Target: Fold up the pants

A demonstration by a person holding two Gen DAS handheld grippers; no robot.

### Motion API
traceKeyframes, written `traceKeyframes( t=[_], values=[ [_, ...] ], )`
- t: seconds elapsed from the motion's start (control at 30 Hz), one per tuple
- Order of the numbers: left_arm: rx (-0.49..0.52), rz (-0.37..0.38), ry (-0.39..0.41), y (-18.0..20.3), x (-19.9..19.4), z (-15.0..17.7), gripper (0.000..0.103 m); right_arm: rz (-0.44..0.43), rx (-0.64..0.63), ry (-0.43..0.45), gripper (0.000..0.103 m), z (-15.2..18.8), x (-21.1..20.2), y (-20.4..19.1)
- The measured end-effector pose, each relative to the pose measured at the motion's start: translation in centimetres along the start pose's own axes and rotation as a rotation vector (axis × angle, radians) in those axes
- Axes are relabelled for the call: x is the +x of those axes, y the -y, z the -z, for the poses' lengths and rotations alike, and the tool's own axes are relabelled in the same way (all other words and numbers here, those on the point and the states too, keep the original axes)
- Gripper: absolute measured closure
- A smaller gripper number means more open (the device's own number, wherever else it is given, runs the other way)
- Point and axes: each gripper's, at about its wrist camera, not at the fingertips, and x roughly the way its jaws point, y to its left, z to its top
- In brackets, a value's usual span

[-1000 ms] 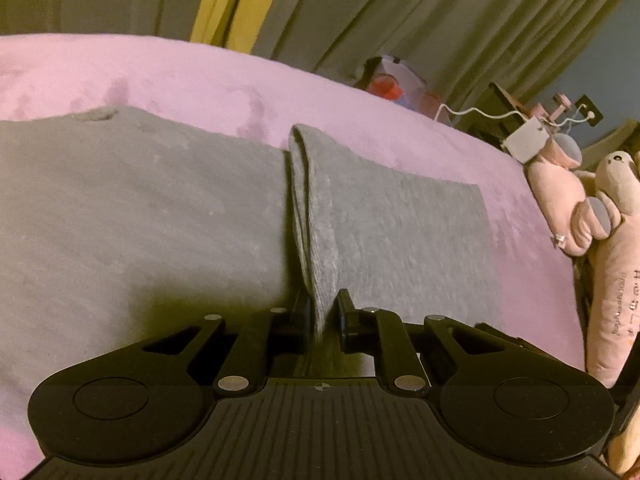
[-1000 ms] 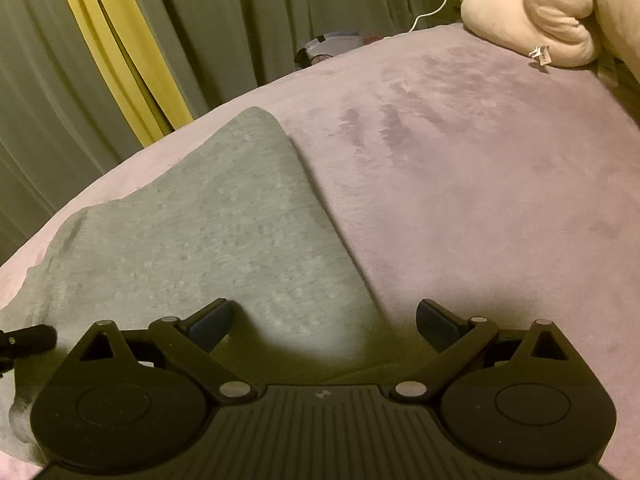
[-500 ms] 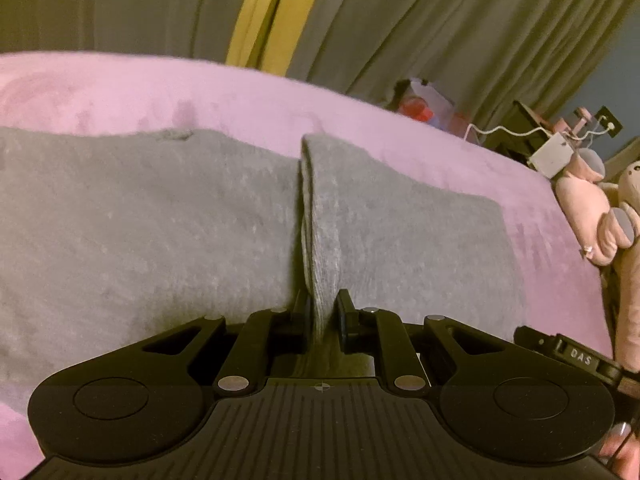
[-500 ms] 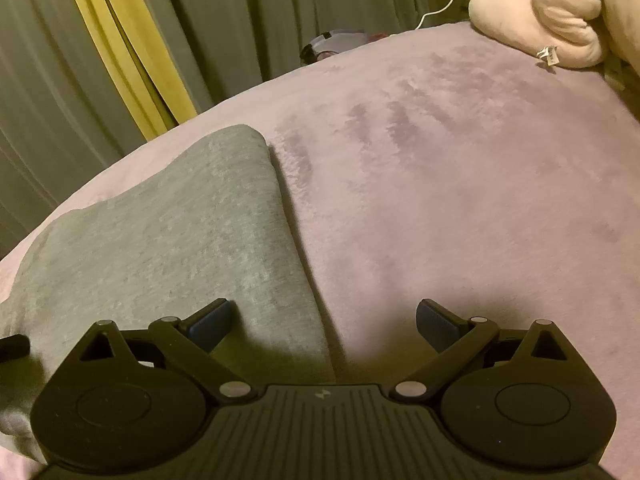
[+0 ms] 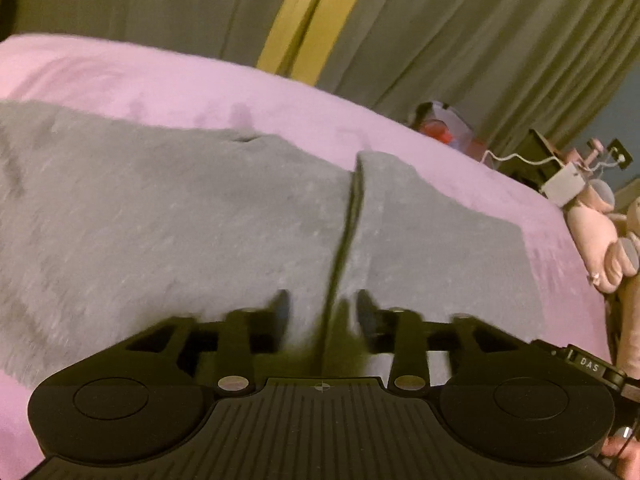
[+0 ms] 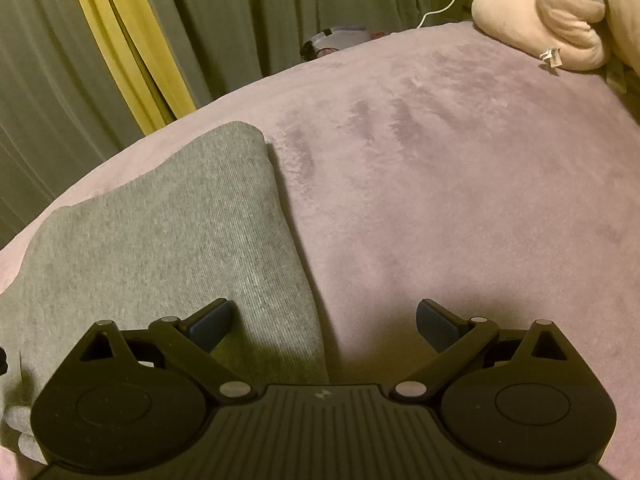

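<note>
Grey pants (image 5: 168,216) lie on a pink blanket (image 5: 200,88), with one part folded over so its edge (image 5: 352,216) runs towards the camera. My left gripper (image 5: 323,312) is open, its fingers apart on either side of that fold edge, just above the cloth. In the right wrist view the folded pants (image 6: 160,240) lie at the left, their right edge between the fingers. My right gripper (image 6: 324,320) is wide open and empty, low over the pants' edge and the blanket (image 6: 460,200).
Pink plush toys (image 5: 600,236) lie at the right end of the bed, also in the right wrist view (image 6: 540,28). Grey and yellow curtains (image 5: 312,20) hang behind. A white charger with a cable (image 5: 562,184) and clutter (image 5: 440,120) sit beyond the bed edge.
My left gripper has opened and let go of the fold edge, which now lies flatter. The right gripper stayed open and shifted slightly right along the pants' edge.
</note>
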Motion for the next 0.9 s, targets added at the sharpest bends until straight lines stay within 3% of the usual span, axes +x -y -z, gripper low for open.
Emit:
traceKeyframes(
  t=[0.13,0.23,0.4,0.6,0.73,0.87,0.9],
  values=[
    [0.030,0.015,0.013,1.6,1.8,-1.5,0.050,0.010,-0.055,0.009,0.004,0.3,-0.1,-1.1],
    [0.010,0.047,-0.022,2.5,4.2,-3.1,0.050,0.016,-0.114,0.020,0.004,0.6,-0.1,-2.1],
    [-0.023,-0.010,-0.078,2.9,7.6,-4.0,0.077,0.017,-0.192,0.020,0.004,1.0,0.2,-3.5],
    [0.026,0.037,0.027,2.7,4.9,-3.1,0.083,-0.004,-0.206,0.064,0.004,1.1,-0.5,-3.5],
    [0.023,-0.011,0.060,1.4,3.0,-3.0,0.083,-0.070,-0.241,0.138,0.004,1.6,-1.9,-3.9],
    [0.055,-0.152,0.060,0.8,3.7,-3.0,0.082,-0.043,-0.313,0.081,0.004,2.0,-0.8,-5.2],
    [0.055,-0.186,0.055,0.3,3.3,-2.8,0.076,-0.024,-0.325,0.063,0.004,2.0,-0.4,-5.5]
  ],
)
